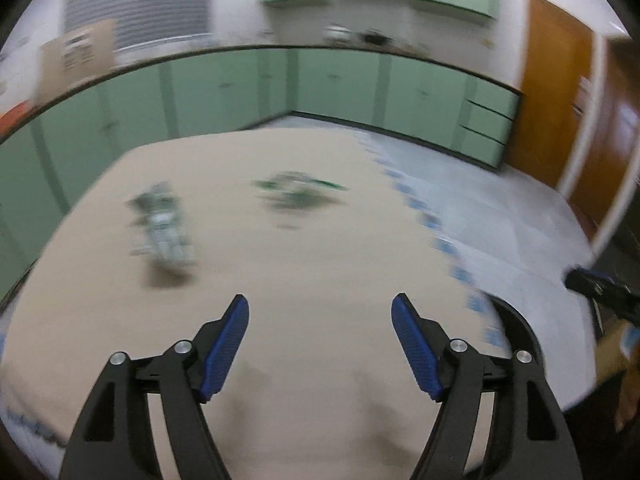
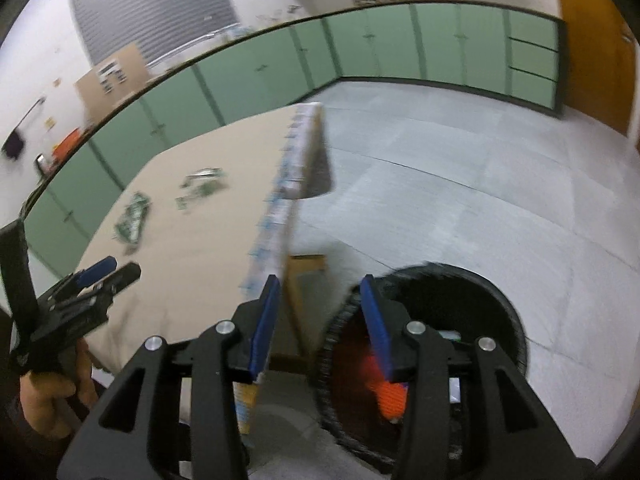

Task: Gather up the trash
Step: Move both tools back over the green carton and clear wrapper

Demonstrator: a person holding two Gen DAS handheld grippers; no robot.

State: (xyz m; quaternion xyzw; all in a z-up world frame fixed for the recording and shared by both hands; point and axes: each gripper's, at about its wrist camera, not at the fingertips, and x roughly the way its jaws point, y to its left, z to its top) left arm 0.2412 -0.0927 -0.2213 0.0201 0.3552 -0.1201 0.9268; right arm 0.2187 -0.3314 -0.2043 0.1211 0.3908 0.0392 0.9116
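Two crumpled green-and-white wrappers lie on the worktop (image 1: 280,280), well apart from each other: the nearer wrapper (image 1: 164,228) and the farther wrapper (image 1: 298,192), both away from the bin (image 2: 500,312), which stands on the floor beside the worktop's edge. The left tool (image 1: 320,312) hovers over the worktop with its jaws wide and empty. The right tool (image 2: 320,304) is above the bin, also spread and holding nothing. Blur hides detail, but the wrappers look light, thin and soft, likely to slide or flatten; pinching a raised crumpled fold should hold better than a flat edge.
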